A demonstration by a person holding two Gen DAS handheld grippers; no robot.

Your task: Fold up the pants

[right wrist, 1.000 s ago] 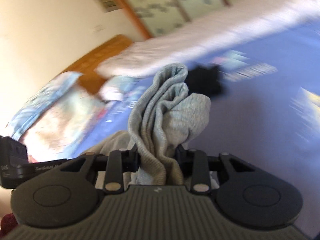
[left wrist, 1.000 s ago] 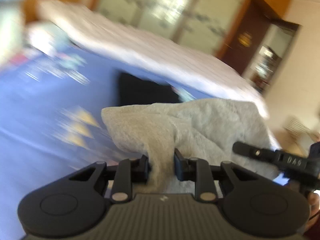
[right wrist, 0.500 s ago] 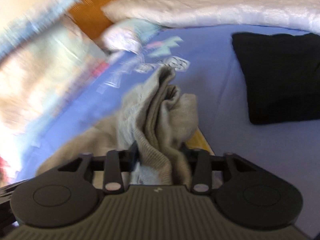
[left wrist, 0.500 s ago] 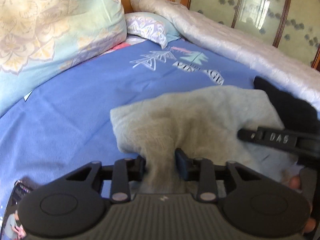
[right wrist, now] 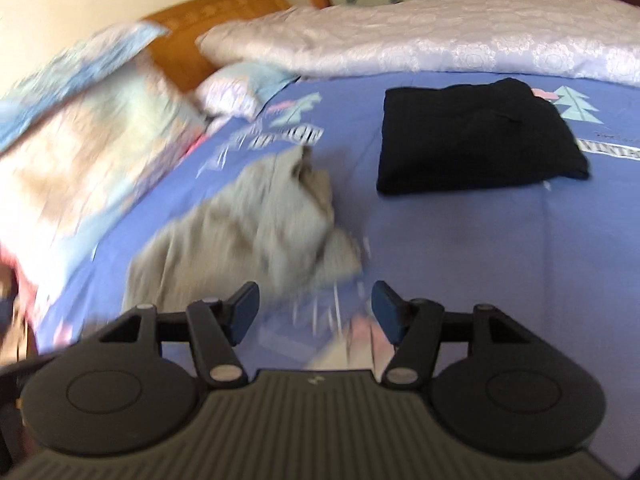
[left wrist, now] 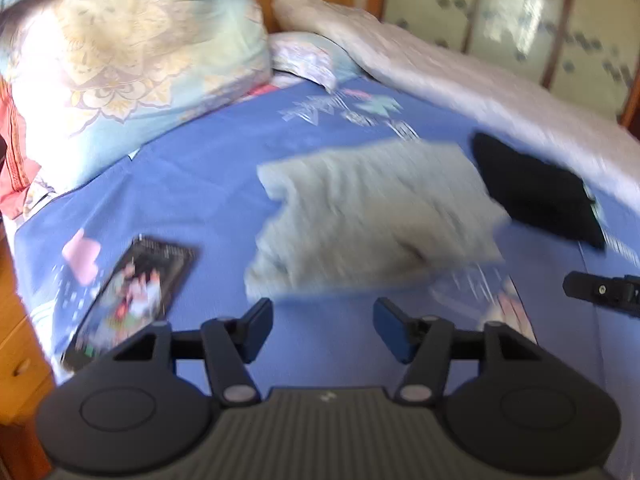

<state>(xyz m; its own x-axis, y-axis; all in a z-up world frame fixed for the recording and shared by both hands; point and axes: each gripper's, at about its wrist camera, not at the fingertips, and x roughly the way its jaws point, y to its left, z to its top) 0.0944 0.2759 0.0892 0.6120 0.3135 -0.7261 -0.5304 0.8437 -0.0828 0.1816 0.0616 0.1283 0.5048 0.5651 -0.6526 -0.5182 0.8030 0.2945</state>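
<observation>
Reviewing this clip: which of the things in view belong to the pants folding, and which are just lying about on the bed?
Part of the job:
- grey pants, folded on the blue sheet
- left gripper, open
- right gripper, open

Lying about:
- black folded garment, possibly an earlier fold
- phone
- pillows
- white quilt

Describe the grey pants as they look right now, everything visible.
The grey pants lie loose on the blue bedsheet, a soft knit-looking fabric gathered into a rough, lumpy bundle rather than a neat fold; the right wrist view shows rumpled layers bunched at the far end. Motion blur hides finer detail. Neither hand-held gripper touches them: the left hand-held gripper and right hand-held gripper are both open just short of the near edge. Folded black clothing lies apart, to their right.
</observation>
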